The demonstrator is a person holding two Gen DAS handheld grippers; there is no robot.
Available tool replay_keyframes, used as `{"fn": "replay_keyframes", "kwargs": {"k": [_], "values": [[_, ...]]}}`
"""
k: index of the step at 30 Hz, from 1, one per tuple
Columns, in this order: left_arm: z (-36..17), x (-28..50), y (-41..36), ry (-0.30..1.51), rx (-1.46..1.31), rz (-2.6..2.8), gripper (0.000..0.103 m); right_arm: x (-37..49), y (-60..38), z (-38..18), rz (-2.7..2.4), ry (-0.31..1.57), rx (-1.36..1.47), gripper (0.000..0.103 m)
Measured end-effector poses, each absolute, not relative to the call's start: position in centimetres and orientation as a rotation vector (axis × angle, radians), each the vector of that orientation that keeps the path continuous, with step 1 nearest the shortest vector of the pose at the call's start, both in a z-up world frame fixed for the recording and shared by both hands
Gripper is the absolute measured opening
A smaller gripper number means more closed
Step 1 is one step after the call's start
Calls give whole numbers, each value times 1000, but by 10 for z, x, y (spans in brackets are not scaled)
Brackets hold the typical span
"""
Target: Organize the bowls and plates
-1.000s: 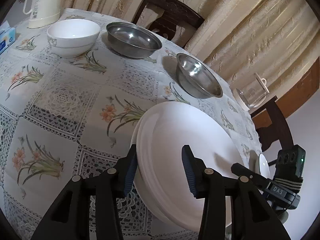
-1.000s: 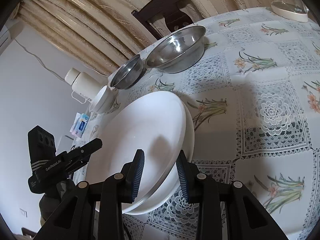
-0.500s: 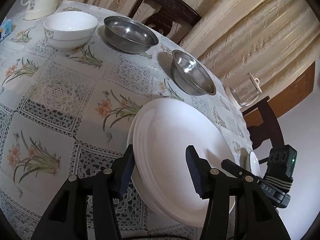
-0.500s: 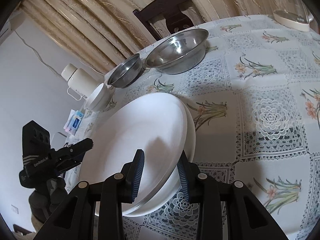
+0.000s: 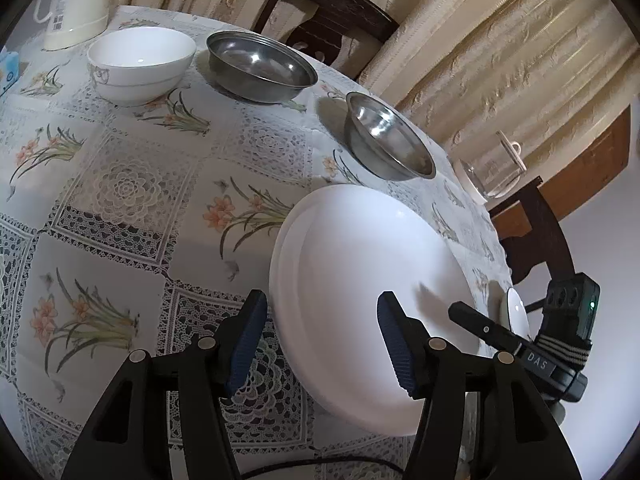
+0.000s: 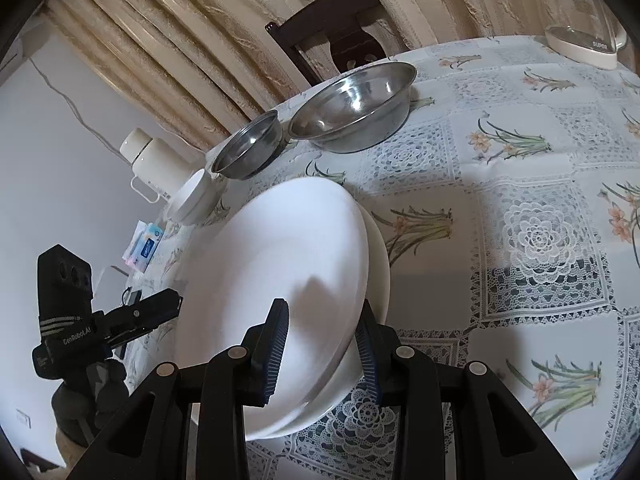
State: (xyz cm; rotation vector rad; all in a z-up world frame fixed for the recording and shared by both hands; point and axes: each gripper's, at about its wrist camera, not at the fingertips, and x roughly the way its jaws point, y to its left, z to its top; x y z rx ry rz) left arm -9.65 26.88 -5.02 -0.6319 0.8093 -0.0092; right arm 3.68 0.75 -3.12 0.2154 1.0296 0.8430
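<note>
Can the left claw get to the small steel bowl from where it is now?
Probably not directly. The left claw is open astride the white plates, and the small steel bowl stands beyond them, so the stack blocks a straight path; the claw would need lifting over.

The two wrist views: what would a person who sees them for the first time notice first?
First, the stacked white plates near the table edge, with the left tongs and the right tongs straddling the rim from opposite sides, jaws apart. Behind them stand a small steel bowl, a large steel bowl and a white bowl in a row on the floral lace tablecloth.
</note>
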Motion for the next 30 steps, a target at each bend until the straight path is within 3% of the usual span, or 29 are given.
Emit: {"fn": "replay_keyframes", "kwargs": {"k": [16, 30], "values": [[-63, -95, 269, 844, -625, 27, 59, 30, 8, -28, 818, 994, 197, 37], [-69, -98, 272, 857, -636, 45, 59, 40, -8, -31, 797, 1065, 368, 37]]}}
